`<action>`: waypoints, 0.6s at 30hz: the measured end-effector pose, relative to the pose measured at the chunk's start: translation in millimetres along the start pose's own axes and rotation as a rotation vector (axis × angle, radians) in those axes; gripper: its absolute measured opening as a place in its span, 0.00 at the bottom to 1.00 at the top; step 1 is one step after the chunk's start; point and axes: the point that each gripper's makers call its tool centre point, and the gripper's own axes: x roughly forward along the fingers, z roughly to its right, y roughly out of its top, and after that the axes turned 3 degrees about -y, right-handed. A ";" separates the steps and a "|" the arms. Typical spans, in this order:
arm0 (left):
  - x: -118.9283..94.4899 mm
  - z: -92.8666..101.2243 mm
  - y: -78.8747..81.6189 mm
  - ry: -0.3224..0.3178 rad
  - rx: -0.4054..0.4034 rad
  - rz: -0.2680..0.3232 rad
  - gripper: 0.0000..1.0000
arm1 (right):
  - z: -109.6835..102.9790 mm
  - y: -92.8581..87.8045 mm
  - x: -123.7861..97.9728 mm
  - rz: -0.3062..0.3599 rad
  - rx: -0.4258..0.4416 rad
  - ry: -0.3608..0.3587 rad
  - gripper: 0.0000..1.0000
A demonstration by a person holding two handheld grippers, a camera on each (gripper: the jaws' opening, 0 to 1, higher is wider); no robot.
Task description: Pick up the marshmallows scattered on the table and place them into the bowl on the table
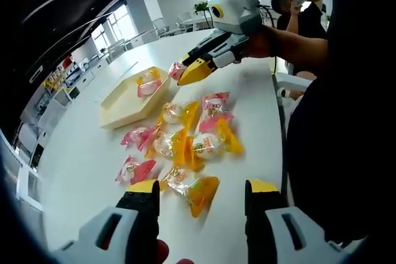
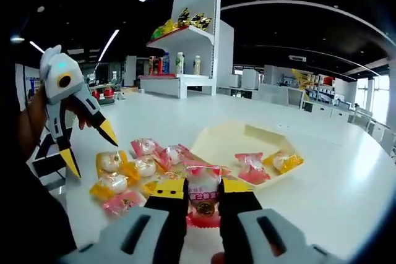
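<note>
So these wrapped marshmallows are looking super light and squishy, with crinkly plastic wrappers that are probably slippery, so I'd guess pinching the puffy middle or a twisted wrapper end is the safest hold, and not too hard. Most are sitting scattered in a bunch on the white table, right next to the cream bowl, which already has two packets lying in it. The right gripper is clamping a pink marshmallow packet between its jaws, held up and pointing toward the bowl. The left gripper is hovering low over the near edge of the pile with its jaws spread wide and nothing in them, an orange-wrapped marshmallow lying just ahead between the tips.
</note>
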 end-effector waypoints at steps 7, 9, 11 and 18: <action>0.4 1.4 -0.7 -0.003 0.002 -0.005 0.56 | 0.5 4.7 -1.8 0.023 -0.006 -0.005 0.20; -0.1 1.5 -0.9 -0.002 0.005 -0.007 0.56 | 1.6 7.0 -2.9 0.035 -0.003 -0.009 0.20; -0.6 1.8 -0.1 -0.003 0.003 -0.003 0.56 | 2.4 8.6 -3.5 0.044 -0.003 -0.011 0.20; 0.1 2.1 0.1 -0.003 0.003 -0.004 0.56 | 3.6 10.1 -4.1 0.051 -0.006 -0.018 0.20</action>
